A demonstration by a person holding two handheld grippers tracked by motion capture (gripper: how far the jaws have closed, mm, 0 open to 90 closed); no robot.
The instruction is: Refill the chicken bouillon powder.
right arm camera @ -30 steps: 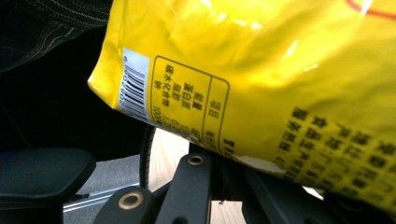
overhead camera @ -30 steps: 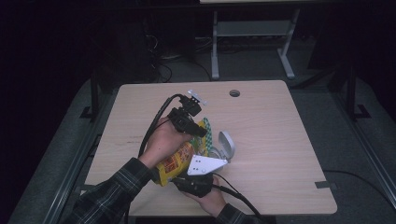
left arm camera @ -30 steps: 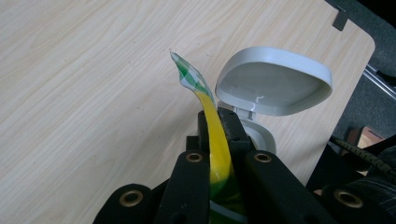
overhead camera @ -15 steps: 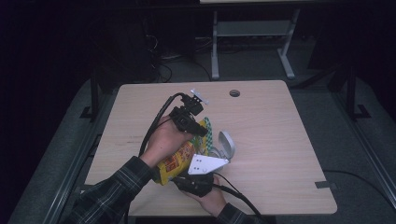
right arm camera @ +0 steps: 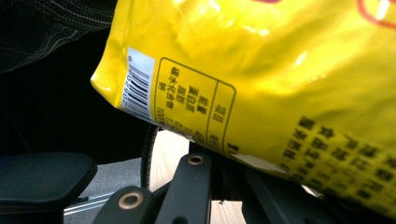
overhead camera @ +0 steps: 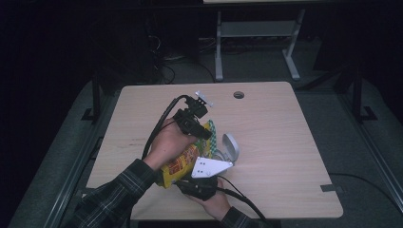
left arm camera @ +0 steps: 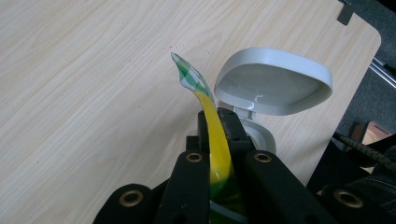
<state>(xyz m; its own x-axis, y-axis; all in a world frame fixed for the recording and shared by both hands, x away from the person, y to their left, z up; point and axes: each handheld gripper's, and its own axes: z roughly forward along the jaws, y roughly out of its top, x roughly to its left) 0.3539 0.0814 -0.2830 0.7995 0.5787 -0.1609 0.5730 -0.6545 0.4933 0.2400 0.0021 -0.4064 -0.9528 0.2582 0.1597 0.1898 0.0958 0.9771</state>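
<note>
In the left gripper view we see our left gripper [left arm camera: 218, 140] clamped on the top seam of the yellow snack bag [left arm camera: 215, 154], the black jaws pressed flat against the film from both sides. The green-and-white checked end of that seam curls up past the jaw tips. Just beyond the bag's tip stands a grey hinged container [left arm camera: 273, 84], its lid tipped up and open, and the seam end reaches nearly to it.

In the right gripper view our right gripper [right arm camera: 219, 156] pinches the lower edge of the same bag [right arm camera: 280, 84], near the barcode and the printed panel; the jaws meet on the film with no gap between them.

From the high view the bag [overhead camera: 183, 164] hangs stretched between our two hands, above the near half of the wooden table [overhead camera: 275, 123]. Our left hand [overhead camera: 167, 142] holds it from the far end, our right hand [overhead camera: 214, 202] from the near end, and the grey container [overhead camera: 230, 147] sits just beside the bag, on its right.
</note>
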